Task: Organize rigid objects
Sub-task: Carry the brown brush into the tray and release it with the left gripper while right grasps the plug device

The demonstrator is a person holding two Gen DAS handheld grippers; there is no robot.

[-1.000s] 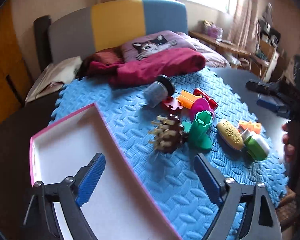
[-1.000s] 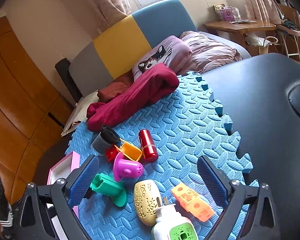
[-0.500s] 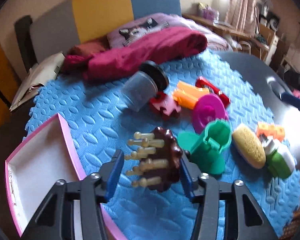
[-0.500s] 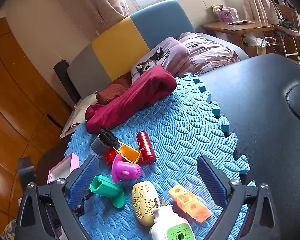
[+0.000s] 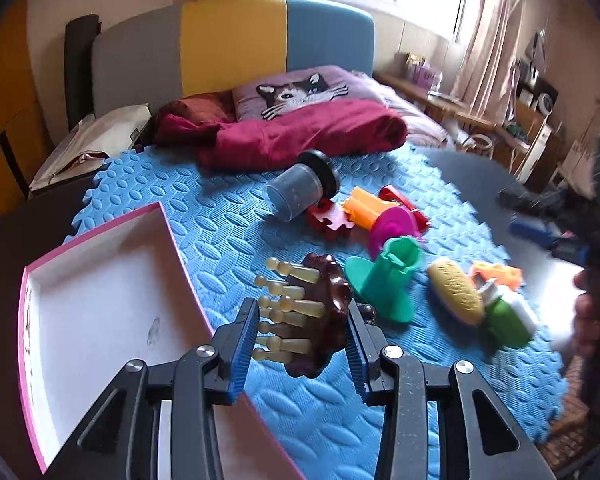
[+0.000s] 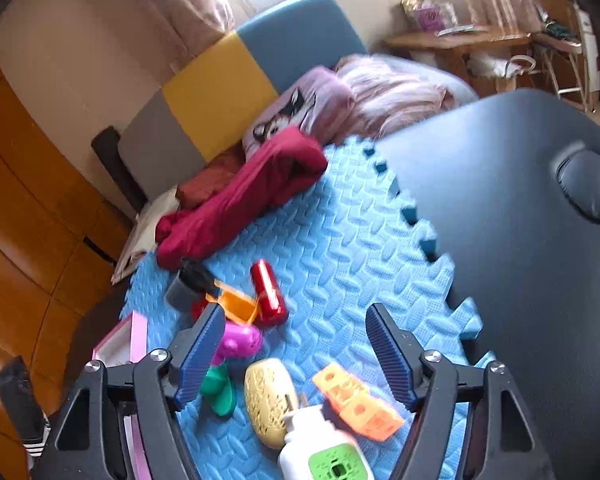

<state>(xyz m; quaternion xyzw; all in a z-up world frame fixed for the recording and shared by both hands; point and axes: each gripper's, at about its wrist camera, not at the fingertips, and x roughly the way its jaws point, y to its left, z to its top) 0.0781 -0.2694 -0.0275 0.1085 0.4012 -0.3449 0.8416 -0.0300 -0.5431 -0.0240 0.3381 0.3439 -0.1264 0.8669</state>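
My left gripper (image 5: 300,344) is shut on a brown massager with cream pegs (image 5: 308,312) and holds it above the blue foam mat (image 5: 220,216), beside the pink-edged white box (image 5: 100,280). My right gripper (image 6: 296,356) is open and empty above the toys: a yellow oval brush (image 6: 266,400), an orange block (image 6: 356,400), a white and green plug device (image 6: 324,456), a magenta toy (image 6: 240,340), a green toy (image 6: 220,392) and a red cylinder (image 6: 268,292). The same toys lie right of the massager in the left wrist view.
A grey jar with a black lid (image 5: 300,192) lies on its side, by a red puzzle piece (image 5: 328,220) and an orange tray (image 5: 360,208). Maroon cloth (image 5: 300,136) and a cat pillow (image 5: 296,88) lie at the mat's far edge. A dark padded table (image 6: 520,208) is on the right.
My left gripper moved in from over the box, closed on the brown massager and lifted it toward the box. My right gripper narrowed slightly and tilted over the toys.
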